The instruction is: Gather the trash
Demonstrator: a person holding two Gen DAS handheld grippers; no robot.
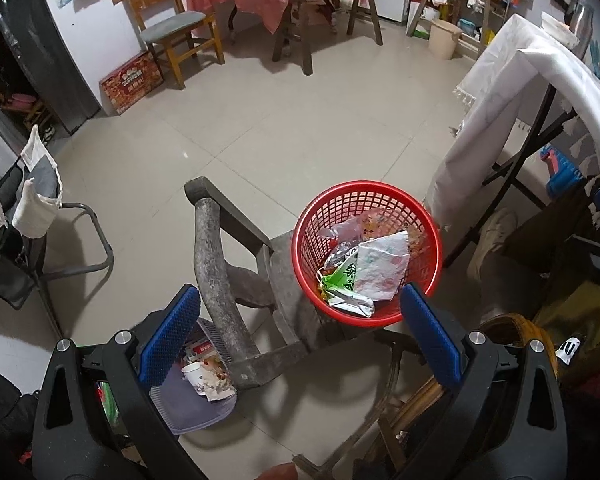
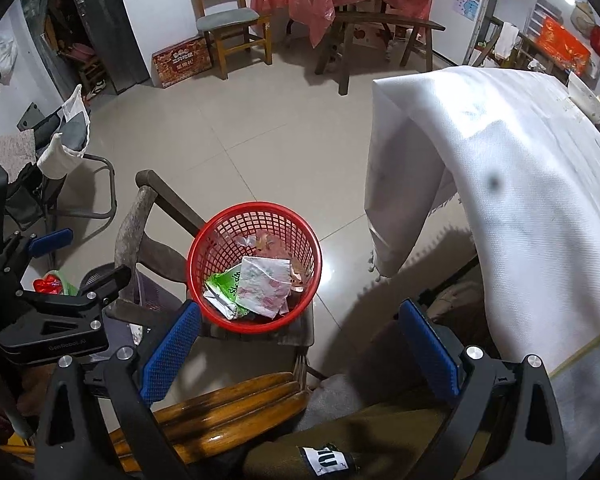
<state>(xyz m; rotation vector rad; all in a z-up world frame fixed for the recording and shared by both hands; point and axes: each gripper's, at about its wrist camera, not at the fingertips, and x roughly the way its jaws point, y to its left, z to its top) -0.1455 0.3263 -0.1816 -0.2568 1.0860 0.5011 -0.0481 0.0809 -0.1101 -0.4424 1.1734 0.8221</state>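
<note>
A red mesh basket (image 1: 364,200) (image 2: 220,240) stands on the seat of an old dark wooden chair (image 1: 216,264) (image 2: 148,248). Wrappers lie in it: a white printed one (image 1: 380,268) (image 2: 264,284), a green one (image 1: 342,276) (image 2: 226,284) and clear plastic. My left gripper (image 1: 300,312) hovers above and in front of the basket, open and empty. My right gripper (image 2: 300,328) is also open and empty, just nearer than the basket. The left gripper (image 2: 60,264) shows at the left edge of the right wrist view.
A grey lidless bin (image 1: 192,392) with a paper cup and scraps sits on the floor left of the chair. A table under a white cloth (image 2: 500,180) (image 1: 500,120) stands right. A varnished wooden chair back (image 2: 228,408) lies below. A folding chair (image 1: 32,240) stands left.
</note>
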